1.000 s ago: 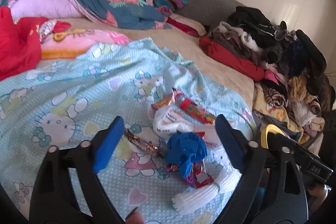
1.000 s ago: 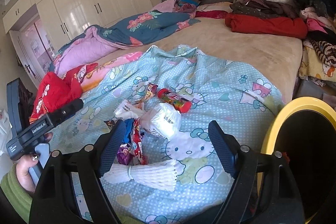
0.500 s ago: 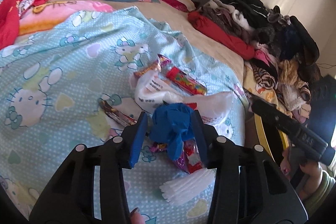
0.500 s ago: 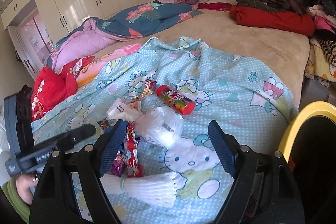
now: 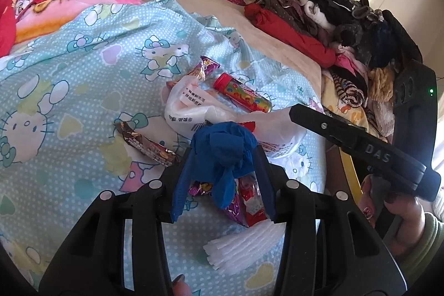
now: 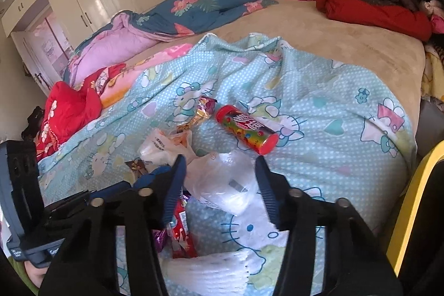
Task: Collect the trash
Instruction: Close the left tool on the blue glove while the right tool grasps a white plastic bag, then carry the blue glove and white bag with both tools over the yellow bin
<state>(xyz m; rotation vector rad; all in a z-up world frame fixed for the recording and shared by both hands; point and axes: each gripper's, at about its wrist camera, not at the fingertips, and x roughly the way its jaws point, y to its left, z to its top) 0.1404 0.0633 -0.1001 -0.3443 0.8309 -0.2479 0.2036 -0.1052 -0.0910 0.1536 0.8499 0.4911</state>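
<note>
left fingers [image 5: 194, 165] pinch blue wad [image 5: 224, 149].

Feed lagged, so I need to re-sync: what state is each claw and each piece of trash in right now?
Left claw: shut on crumpled blue glove.
Right claw: open around clear plastic bag, not gripping.
Red-capped candy tube: lying on its side, capped.
Brown snack wrapper: flat on blanket.
White foam net sleeve: lying loose.
Yellow-rimmed bin: open.
</note>
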